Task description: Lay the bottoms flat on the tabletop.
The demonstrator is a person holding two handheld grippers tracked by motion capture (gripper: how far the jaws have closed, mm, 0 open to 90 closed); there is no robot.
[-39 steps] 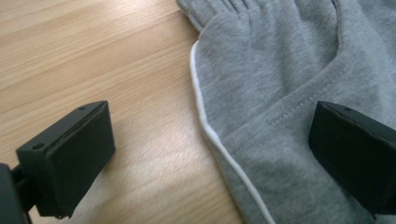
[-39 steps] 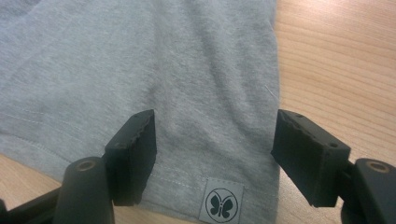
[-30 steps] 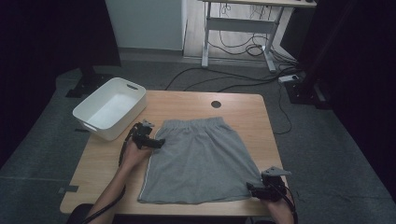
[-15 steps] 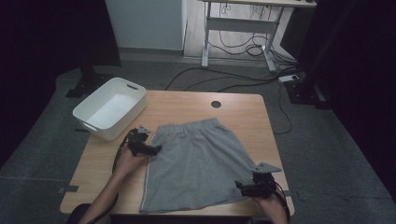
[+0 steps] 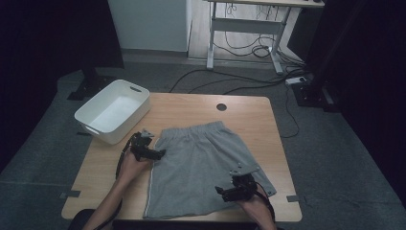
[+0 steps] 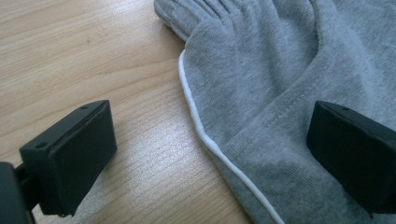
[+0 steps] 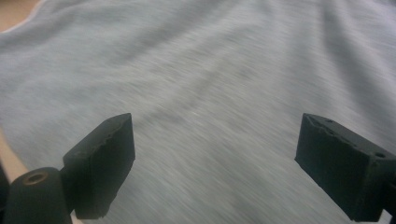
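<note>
High view: one grey shorts (image 5: 203, 167) lies flat at the centre of one table (image 5: 191, 108); one white bin (image 5: 112, 111) at 10 o'clock; two grippers, left gripper (image 5: 154, 154) at the shorts' 9 o'clock edge, right gripper (image 5: 225, 191) over its 5 o'clock part. Left gripper view: jaws spread, gripping nothing, astride the white-piped hem. Right gripper view: jaws just opened, apart above the cloth, nothing between them.

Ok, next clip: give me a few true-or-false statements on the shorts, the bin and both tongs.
1. The grey shorts lie spread on the wooden table. True.
2. The white bin holds folded clothes. False: it is empty.
3. The left tongs stand open at the shorts' white-piped edge. True.
4. The right tongs are clamped on the waistband. False: the jaws stand open over flat grey cloth, gripping nothing.
5. The bin sits on the person's right side of the table. False: it is at the far left corner.
</note>
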